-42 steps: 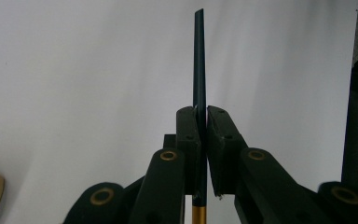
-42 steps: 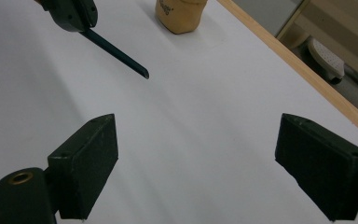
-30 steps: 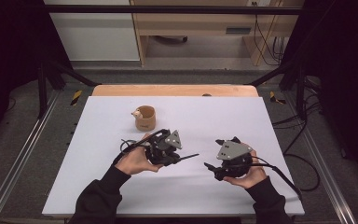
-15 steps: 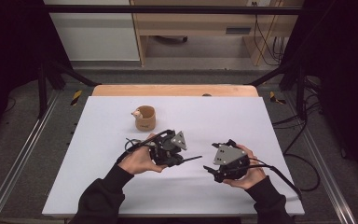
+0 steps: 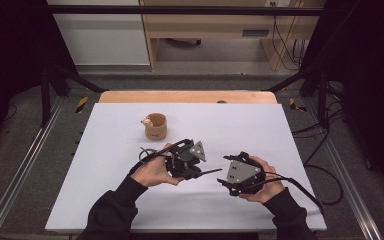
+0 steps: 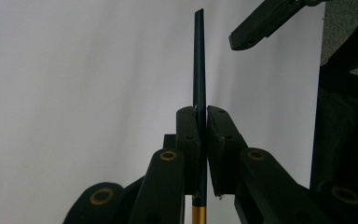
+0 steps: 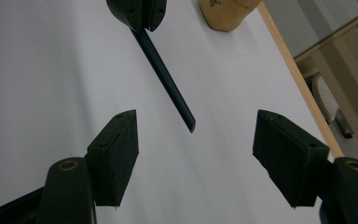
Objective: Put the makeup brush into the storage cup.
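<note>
Left gripper (image 6: 203,135) clamps a dark stick (image 6: 199,60); right gripper (image 7: 193,154) closing, empty.

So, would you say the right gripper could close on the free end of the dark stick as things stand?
Probably yes: the right gripper has been closing its jaws, still apart, and the dark stick held by the left gripper points its free end between them, nothing in between.

The dark stick (image 6: 199,60) runs off the left gripper view's bottom edge.

Two hand-held black grippers, dark long sleeves

Left gripper (image 5: 207,172) and right gripper (image 5: 224,181) carry grey three-cornered plates, brass-ringed pivots, black trailing cables.
</note>
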The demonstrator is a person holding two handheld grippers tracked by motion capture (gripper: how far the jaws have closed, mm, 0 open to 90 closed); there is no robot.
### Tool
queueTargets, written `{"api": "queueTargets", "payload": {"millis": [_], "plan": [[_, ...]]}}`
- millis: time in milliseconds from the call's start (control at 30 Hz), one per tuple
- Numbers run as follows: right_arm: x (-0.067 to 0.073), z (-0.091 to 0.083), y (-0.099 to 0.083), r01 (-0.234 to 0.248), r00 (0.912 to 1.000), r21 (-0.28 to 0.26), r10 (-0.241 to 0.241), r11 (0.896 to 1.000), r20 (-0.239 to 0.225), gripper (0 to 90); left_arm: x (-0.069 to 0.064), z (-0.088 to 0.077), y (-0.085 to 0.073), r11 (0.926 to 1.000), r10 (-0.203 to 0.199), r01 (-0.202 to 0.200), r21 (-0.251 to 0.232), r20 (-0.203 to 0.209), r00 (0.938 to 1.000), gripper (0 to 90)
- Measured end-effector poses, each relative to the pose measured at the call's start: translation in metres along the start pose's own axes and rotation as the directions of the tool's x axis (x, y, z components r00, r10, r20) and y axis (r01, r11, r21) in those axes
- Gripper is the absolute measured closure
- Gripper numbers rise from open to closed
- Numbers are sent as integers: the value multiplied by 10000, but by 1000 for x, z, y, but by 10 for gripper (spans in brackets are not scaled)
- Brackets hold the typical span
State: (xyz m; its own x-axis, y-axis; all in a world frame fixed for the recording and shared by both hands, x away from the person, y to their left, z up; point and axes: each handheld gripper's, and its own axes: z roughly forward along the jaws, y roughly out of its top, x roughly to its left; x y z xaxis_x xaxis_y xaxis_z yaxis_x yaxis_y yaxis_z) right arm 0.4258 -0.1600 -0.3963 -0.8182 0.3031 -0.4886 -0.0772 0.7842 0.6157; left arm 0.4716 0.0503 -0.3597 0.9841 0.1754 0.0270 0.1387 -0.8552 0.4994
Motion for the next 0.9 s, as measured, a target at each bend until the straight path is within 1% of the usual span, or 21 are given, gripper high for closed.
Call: {"api": "queueTargets", "payload": {"millis": [33,167,233,333,400,433,467,533,567,600,633,667,700,733,767,800,833,900], "plan": [[0,0,0,140,9999,11,-140,9999,17,322,0,0,1,10000,35,-35,72,-23,10000,832],[2,1,0,562,9984,-4,-562,9984,64,350,0,1,3,10000,-82,82,51,33,10000,832],[2,0,0,803,9967,-47,-802,9968,114,362,0,2,4,9999,-24,23,141,68,10000,832],[2,1,1,1195,9928,-76,-1194,9928,55,374,-1,3,6,10000,-72,71,66,112,9999,832],[3,2,1,1346,9909,-99,-1345,9909,42,382,-1,4,7,10000,-73,72,45,155,9999,832],[4,2,2,1310,9914,-109,-1310,9913,35,388,-1,4,7,10000,-66,65,60,172,9998,831],[5,2,2,1436,9896,-111,-1435,9896,46,395,-1,4,8,9999,1,-3,118,169,9999,832],[6,2,2,1528,9882,-172,-1526,9881,118,409,-2,6,8,9999,-15,13,104,184,9998,832],[6,2,2,1684,9857,-144,-1684,9856,30,417,-3,7,9,10000,-21,20,59,200,9998,831],[4,2,2,2060,9785,-70,-2060,9785,61,424,-3,7,9,9999,13,-16,112,205,9998,832],[3,3,3,2344,9721,-34,-2344,9721,83,431,-3,8,10,10000,-31,30,85,209,9998,831],[3,3,3,2344,9721,-34,-2344,9721,83,431,-3,8,10,10000,-31,30,85,209,9998,831],[5,4,2,2524,9676,49,-2524,9676,34,451,-3,9,11,9999,-13,10,141,223,9998,831],[5,4,2,2622,9650,-12,-2622,9650,-1,466,-3,9,11,9998,70,-74,198,224,9997,831],[6,4,2,2522,9677,27,-2522,9677,-37,477,-4,9,12,9999,-41,37,163,234,9997,831],[6,4,2,2717,9624,24,-2717,9624,-37,489,-3,9,12,9999,-19,15,153,224,9997,831],[5,3,2,2830,9591,30,-2830,9591,-27,499,-3,9,12,9999,-68,65,148,231,9997,831],[6,3,2,2879,9577,14,-2879,9577,-33,512,-3,9,13,9998,-99,95,182,221,9997,831]]}}
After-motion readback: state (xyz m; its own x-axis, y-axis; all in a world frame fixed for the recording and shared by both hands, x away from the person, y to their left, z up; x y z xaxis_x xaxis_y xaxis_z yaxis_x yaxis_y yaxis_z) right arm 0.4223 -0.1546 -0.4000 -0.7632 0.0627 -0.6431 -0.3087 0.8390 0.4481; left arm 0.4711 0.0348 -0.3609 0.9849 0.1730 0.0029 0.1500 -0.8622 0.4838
